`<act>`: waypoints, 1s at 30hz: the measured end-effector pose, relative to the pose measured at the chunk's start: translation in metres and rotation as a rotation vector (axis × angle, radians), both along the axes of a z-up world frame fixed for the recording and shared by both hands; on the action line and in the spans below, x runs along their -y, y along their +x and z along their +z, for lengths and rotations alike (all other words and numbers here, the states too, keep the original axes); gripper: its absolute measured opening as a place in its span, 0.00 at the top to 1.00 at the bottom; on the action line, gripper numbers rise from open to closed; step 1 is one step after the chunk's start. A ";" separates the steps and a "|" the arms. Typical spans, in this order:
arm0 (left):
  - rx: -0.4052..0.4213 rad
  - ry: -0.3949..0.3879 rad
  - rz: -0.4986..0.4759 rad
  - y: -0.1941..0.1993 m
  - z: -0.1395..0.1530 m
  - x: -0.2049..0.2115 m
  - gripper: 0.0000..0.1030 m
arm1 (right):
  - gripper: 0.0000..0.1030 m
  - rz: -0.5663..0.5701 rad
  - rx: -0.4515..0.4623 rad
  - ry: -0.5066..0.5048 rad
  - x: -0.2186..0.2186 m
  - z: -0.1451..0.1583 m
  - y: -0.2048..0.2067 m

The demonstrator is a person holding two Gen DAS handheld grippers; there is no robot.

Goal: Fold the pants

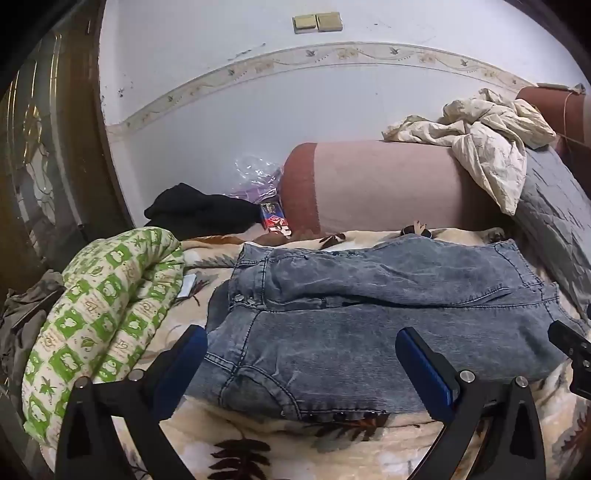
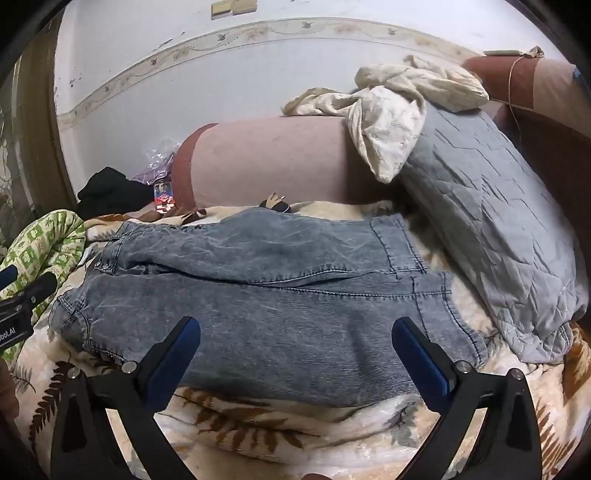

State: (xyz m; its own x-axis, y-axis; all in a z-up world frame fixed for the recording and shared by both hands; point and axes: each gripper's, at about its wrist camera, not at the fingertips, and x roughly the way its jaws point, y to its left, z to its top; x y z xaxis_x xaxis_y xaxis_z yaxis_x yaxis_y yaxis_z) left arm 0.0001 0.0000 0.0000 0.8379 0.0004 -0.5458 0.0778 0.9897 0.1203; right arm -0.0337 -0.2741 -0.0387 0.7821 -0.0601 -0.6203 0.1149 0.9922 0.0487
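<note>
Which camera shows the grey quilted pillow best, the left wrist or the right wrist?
The right wrist view. There the grey quilted pillow shows nearly whole, leaning at the right beside the jeans, with a cream cloth over its top. The left wrist view catches only a strip of it at the right edge.

1 pair of blue denim pants (image 1: 369, 306) lies on 1 leaf-patterned blanket (image 1: 280, 439). 2 grippers show: the left gripper (image 1: 301, 350) and the right gripper (image 2: 295, 339), each with 2 blue-padded fingers (image 1: 424, 365), 4 in all. Around them: 1 green-and-cream quilt (image 1: 96, 317), 1 grey quilted pillow (image 2: 491, 236), 2 pink bolsters with red ends (image 1: 373, 188), 1 crumpled cream cloth (image 1: 484, 140), 1 black garment (image 1: 199, 210), and 2 wall switch plates (image 1: 317, 23).
</note>
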 end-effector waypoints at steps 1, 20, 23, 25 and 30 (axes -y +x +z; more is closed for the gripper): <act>-0.001 0.002 -0.002 0.000 0.000 0.000 0.00 | 0.00 0.003 -0.006 0.012 0.003 0.001 0.002; -0.021 0.032 -0.001 0.008 -0.007 -0.006 0.00 | 0.00 -0.038 -0.043 0.045 0.019 -0.010 0.006; -0.025 0.032 -0.003 0.009 -0.008 -0.006 0.00 | 0.00 -0.040 -0.041 0.039 0.018 -0.010 0.006; -0.027 0.031 -0.003 0.009 -0.008 -0.005 0.00 | 0.00 -0.040 -0.044 0.041 0.019 -0.011 0.006; -0.029 0.032 -0.007 0.008 -0.010 -0.004 0.00 | 0.00 -0.046 -0.044 0.041 0.020 -0.011 0.005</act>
State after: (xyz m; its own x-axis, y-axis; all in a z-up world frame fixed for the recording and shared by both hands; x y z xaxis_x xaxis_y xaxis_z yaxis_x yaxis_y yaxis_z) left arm 0.0083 0.0037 -0.0097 0.8217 0.0121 -0.5698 0.0889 0.9848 0.1491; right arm -0.0283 -0.2938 -0.0502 0.7510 -0.0689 -0.6567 0.1633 0.9830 0.0835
